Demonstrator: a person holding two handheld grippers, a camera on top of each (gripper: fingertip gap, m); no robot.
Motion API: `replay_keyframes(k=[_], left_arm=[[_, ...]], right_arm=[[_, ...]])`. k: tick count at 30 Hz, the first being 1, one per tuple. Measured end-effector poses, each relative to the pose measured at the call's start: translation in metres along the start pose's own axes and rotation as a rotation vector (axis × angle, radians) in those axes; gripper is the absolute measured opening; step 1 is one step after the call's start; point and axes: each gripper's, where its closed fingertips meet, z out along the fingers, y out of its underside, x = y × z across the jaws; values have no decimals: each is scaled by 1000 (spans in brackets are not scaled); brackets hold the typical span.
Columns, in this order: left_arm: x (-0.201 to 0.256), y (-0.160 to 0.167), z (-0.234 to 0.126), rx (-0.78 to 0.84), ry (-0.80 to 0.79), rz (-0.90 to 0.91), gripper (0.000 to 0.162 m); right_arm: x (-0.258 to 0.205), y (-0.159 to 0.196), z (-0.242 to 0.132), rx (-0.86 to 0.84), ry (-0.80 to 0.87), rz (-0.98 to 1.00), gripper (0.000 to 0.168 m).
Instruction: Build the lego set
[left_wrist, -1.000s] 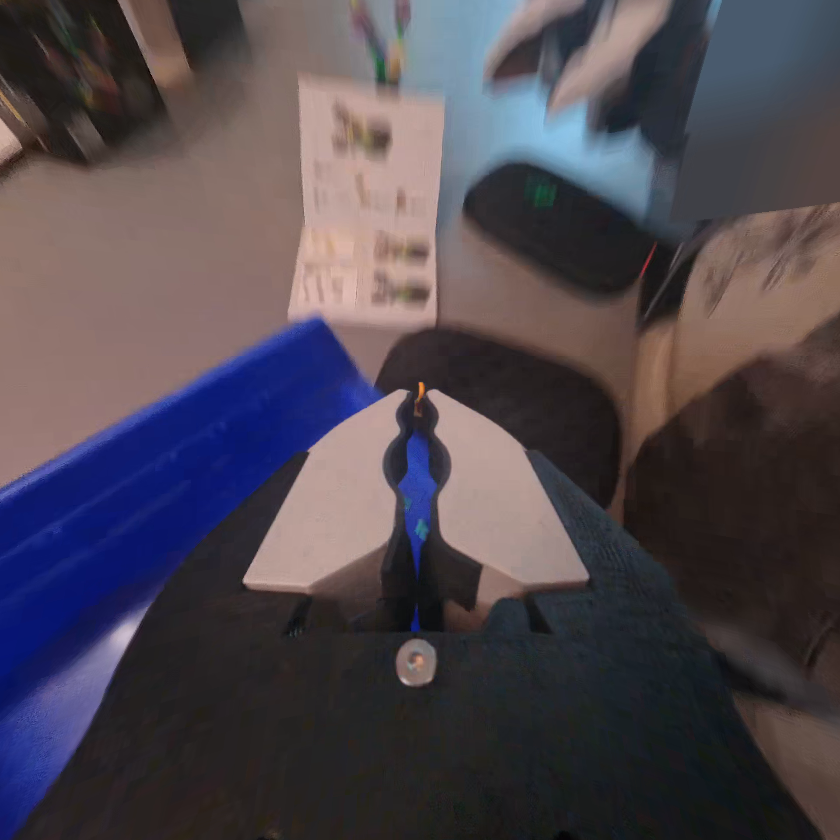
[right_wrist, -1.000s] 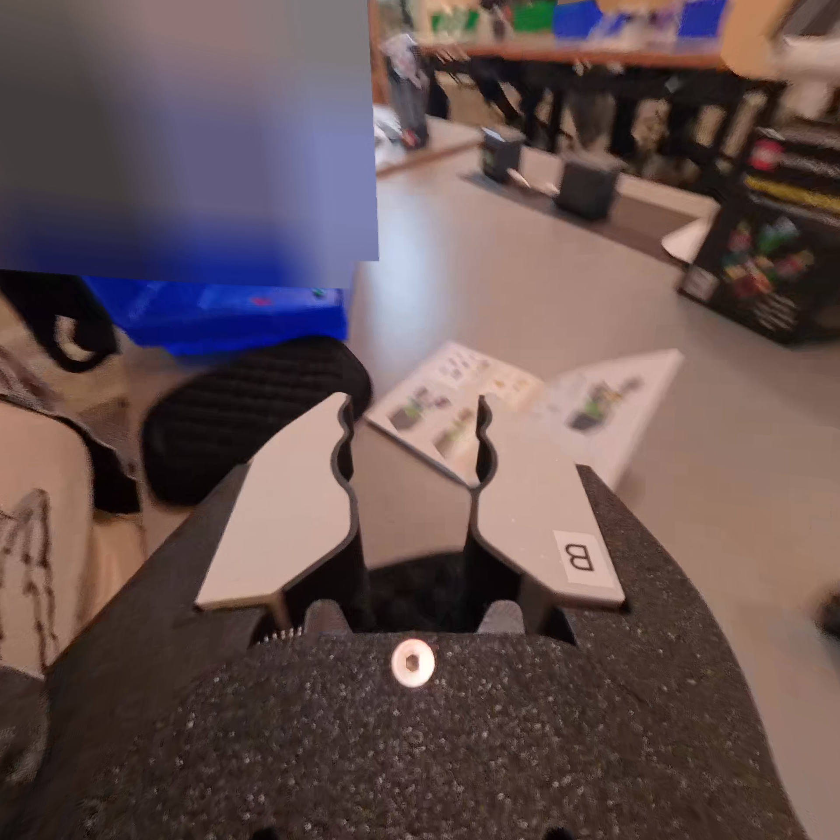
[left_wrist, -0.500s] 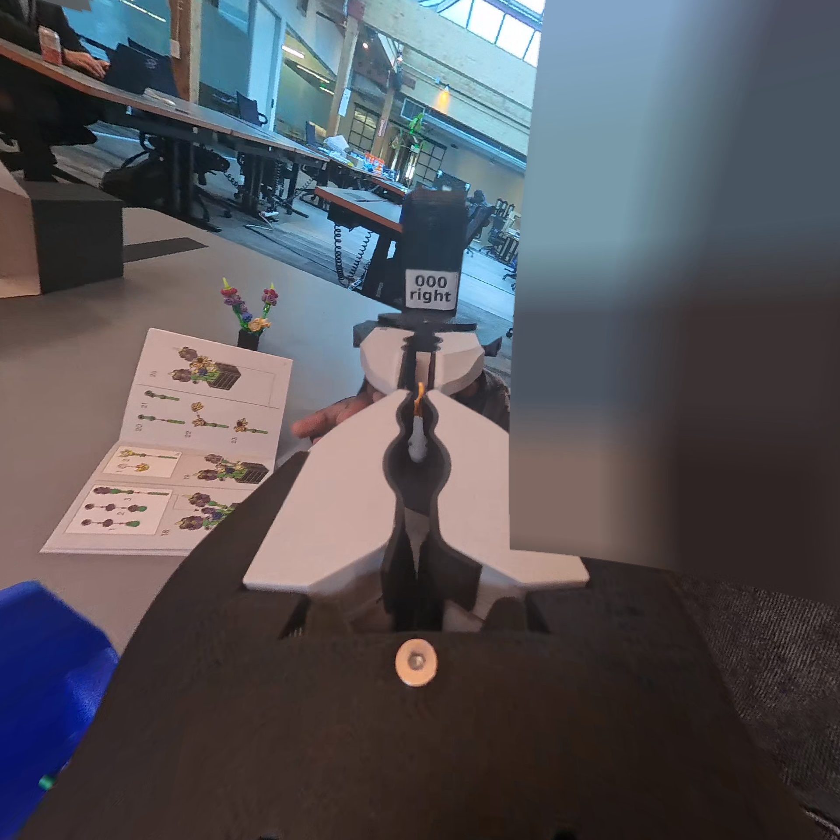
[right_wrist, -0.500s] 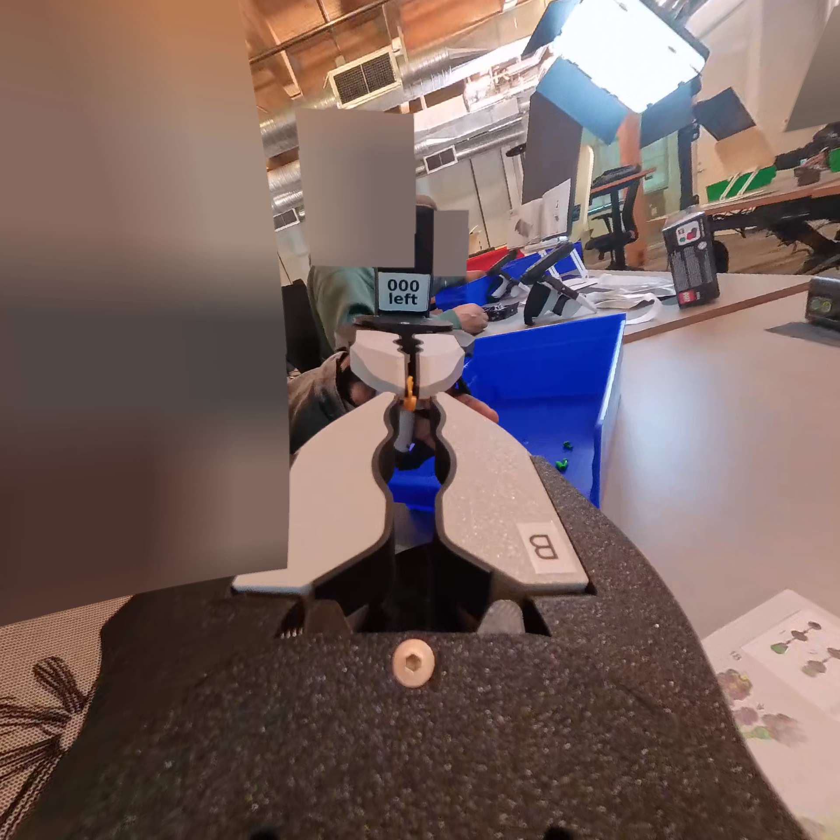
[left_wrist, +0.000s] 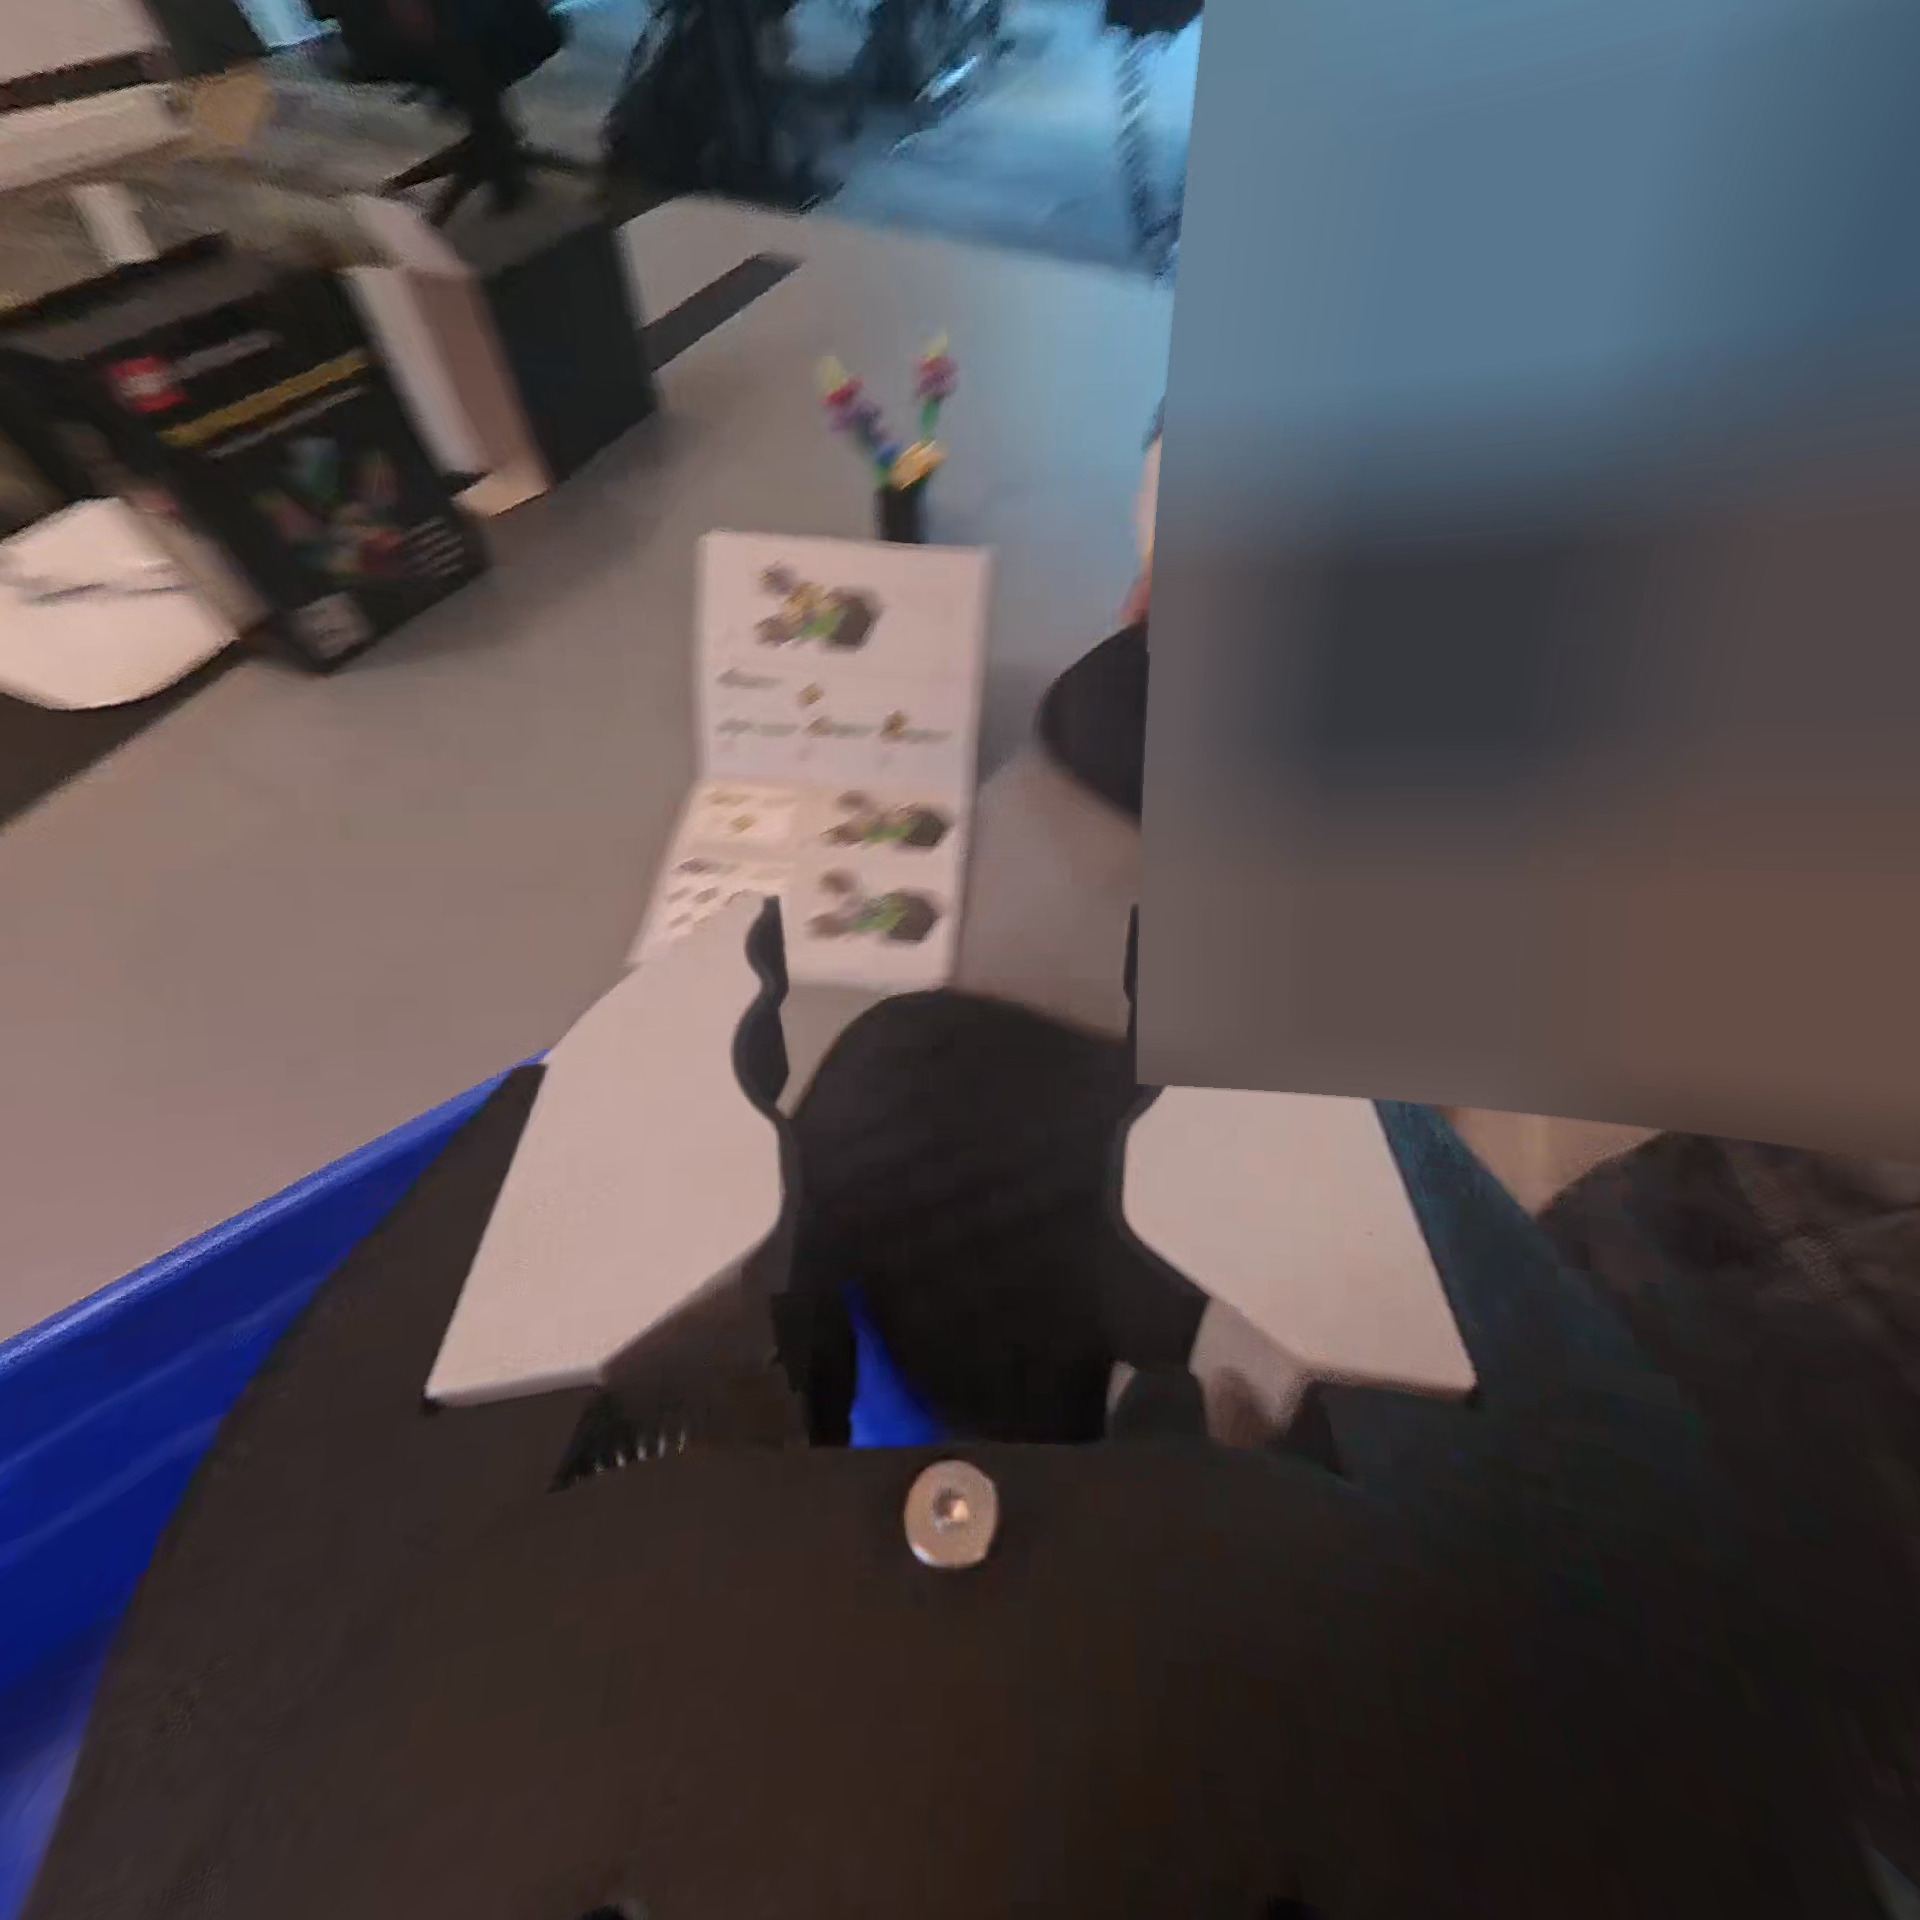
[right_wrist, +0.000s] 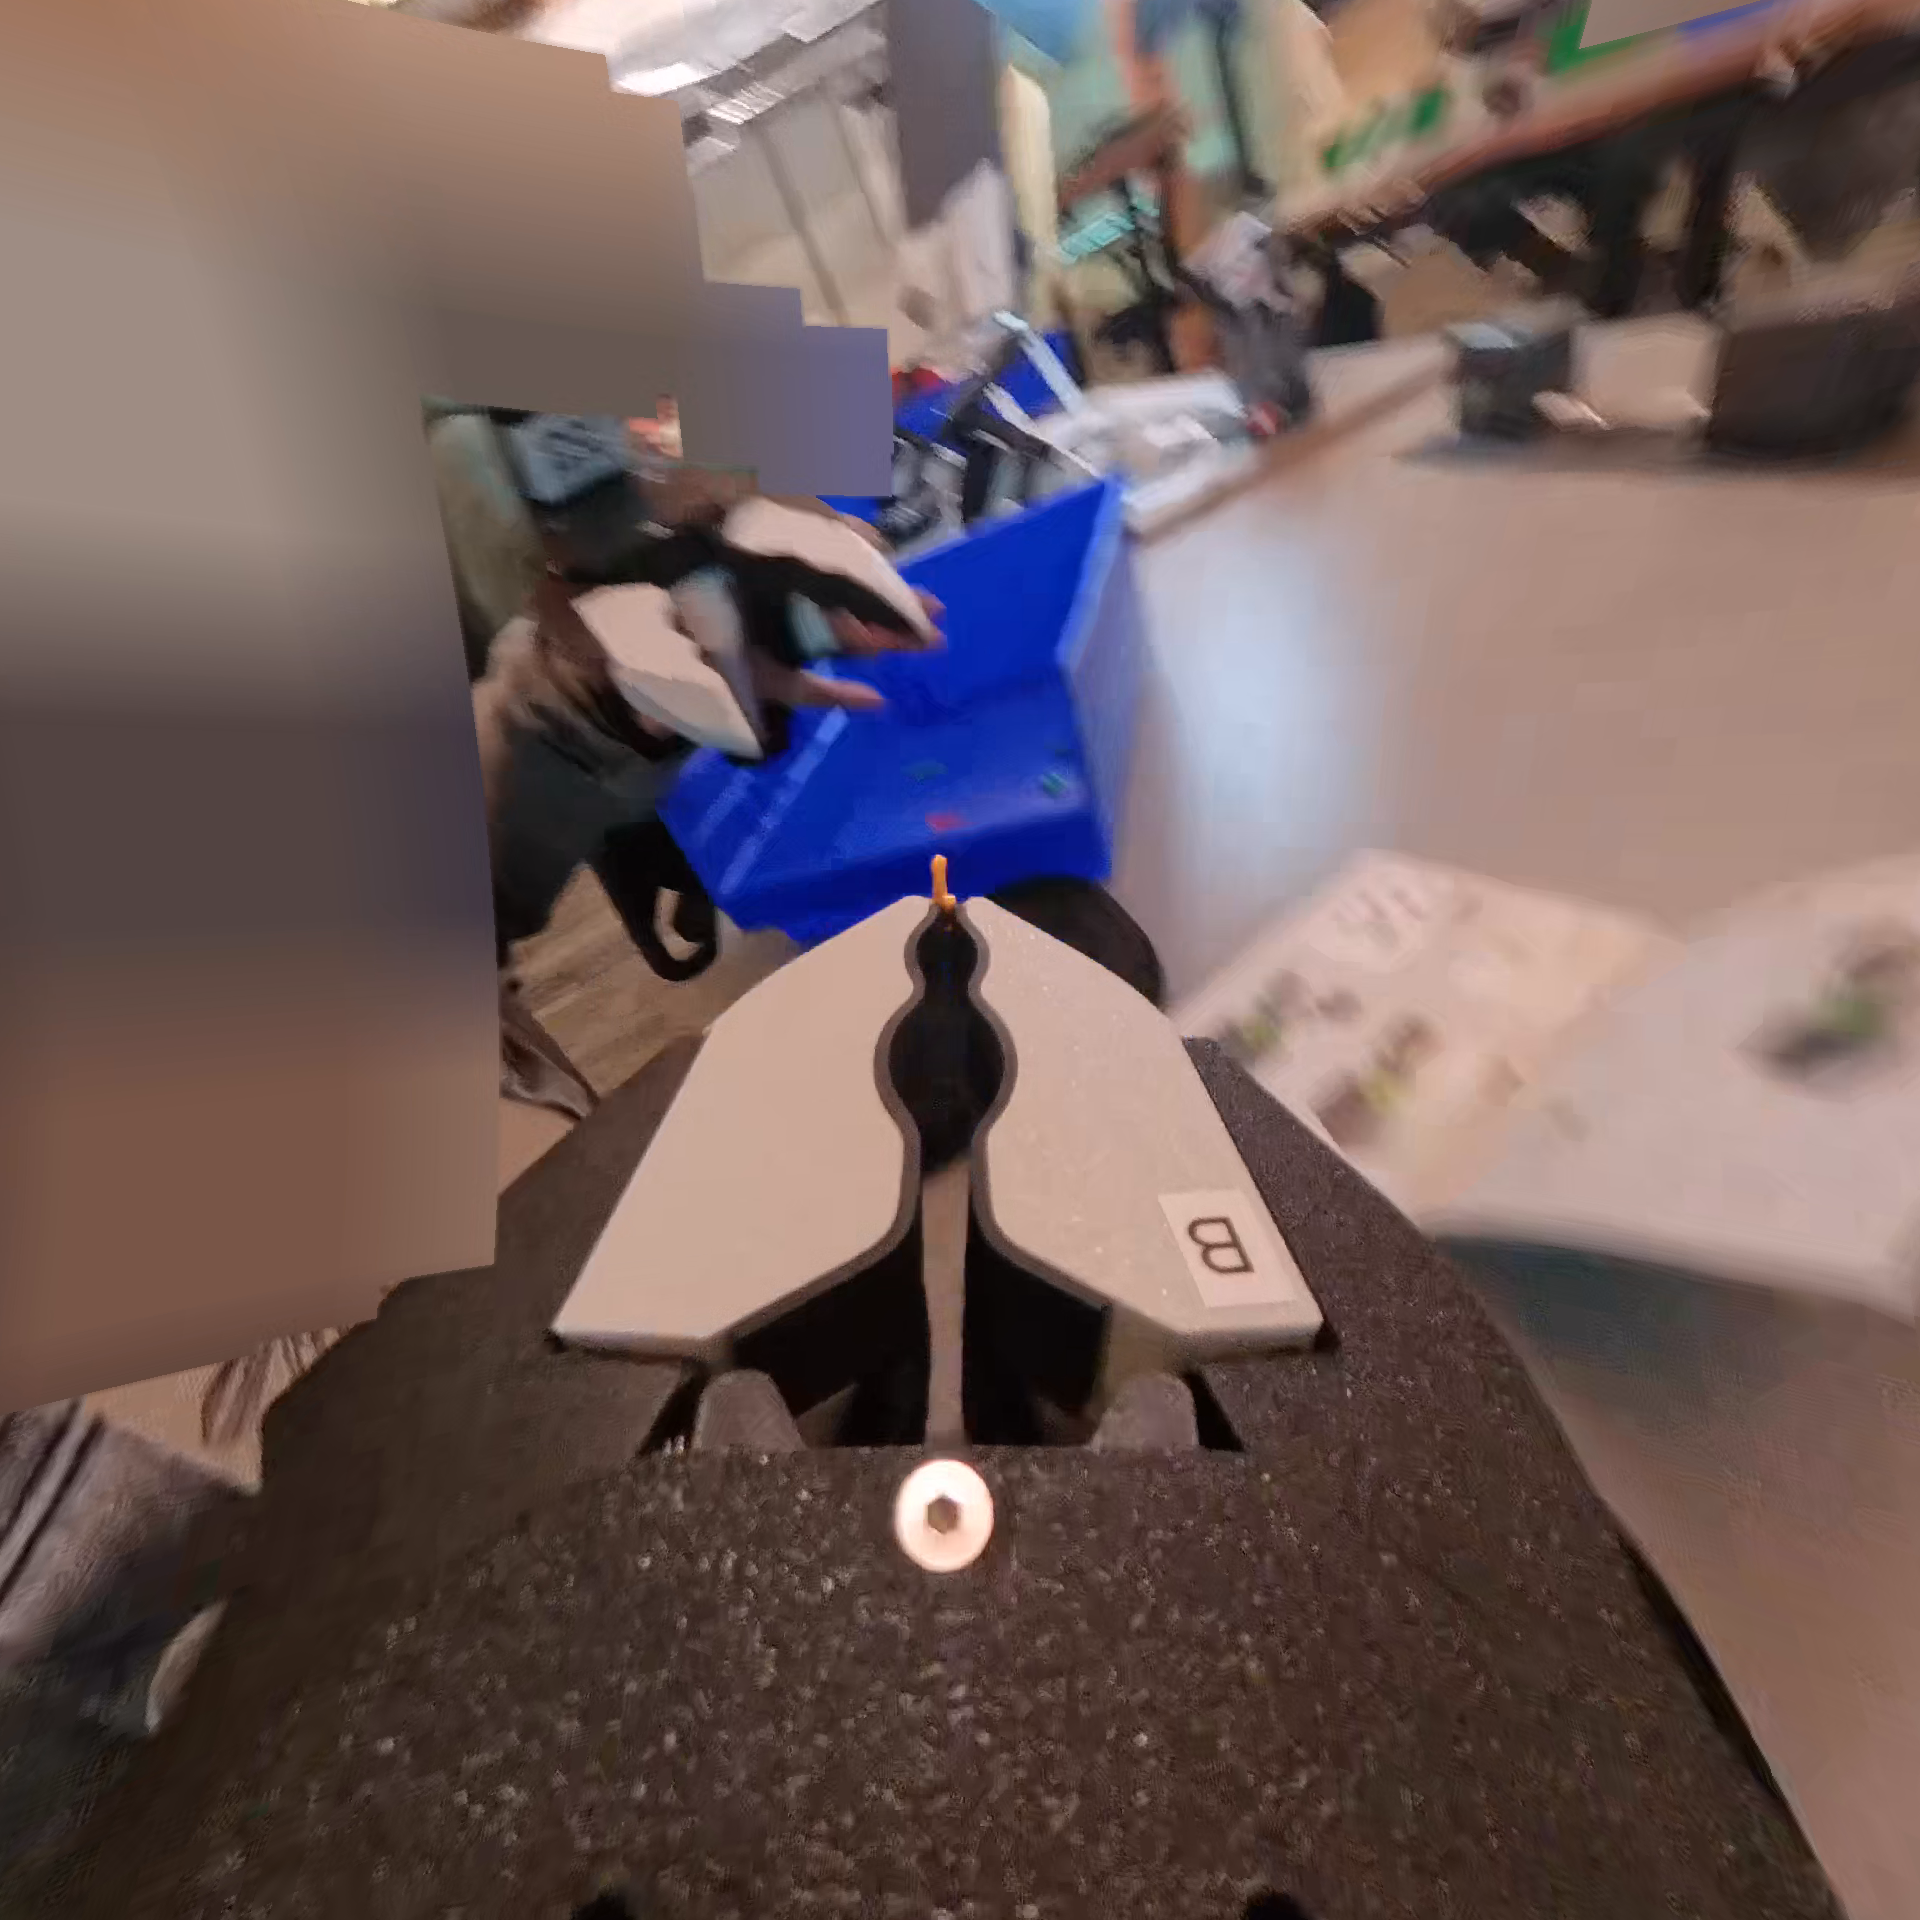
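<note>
The right gripper (right_wrist: 943, 909) pinches a tiny orange lego piece (right_wrist: 940, 878) at its very tip, left gripper (left_wrist: 945, 997) spread wide and empty; that sliver looks featherlight, stiff and slippery, so I'd grip lower on it.

Surface: grey table (left_wrist: 343, 935), filling the left and middle of the left wrist view.
Centre: open instruction booklet (left_wrist: 831, 758), lying flat.
Above the booklet: small flower model (left_wrist: 894, 447), upright.
Upper left: black box (left_wrist: 301, 488), standing.
Lower left: blue bin (left_wrist: 156, 1403), at the table's near edge.
</note>
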Motion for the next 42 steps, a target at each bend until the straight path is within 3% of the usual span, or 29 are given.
replay_keyframes(k=[1,3,6,17,21,25,28,31,35,38,42], left_arm=[[-11,5,-7,-30,-73,36,65],[-27,15,-21,-75,-166,62,68],[-36,33,-34,-138,-183,-29,68],[-45,66,-40,-248,-178,-101,77],[-47,73,-40,-268,-176,-100,78],[-51,78,-46,-303,-179,-90,78],[-55,76,-56,-330,-186,-45,77],[-57,68,-66,-349,-182,3,63],[-50,105,-90,-657,-51,142,33],[-46,141,-109,-889,82,228,30],[-27,169,-117,-1062,251,107,31]], right_arm=[[15,11,-17,-39,69,44,1],[38,42,-47,-174,195,118,1],[50,74,-74,-328,303,158,1],[72,96,-84,-561,423,136,2],[81,98,-87,-623,474,102,12],[83,92,-90,-610,512,56,21],[82,79,-86,-507,512,-36,34],[80,72,-81,-418,508,-67,42],[84,63,-81,-338,541,-96,51],[83,56,-82,-293,543,-97,52],[83,51,-87,-275,560,-105,52]])
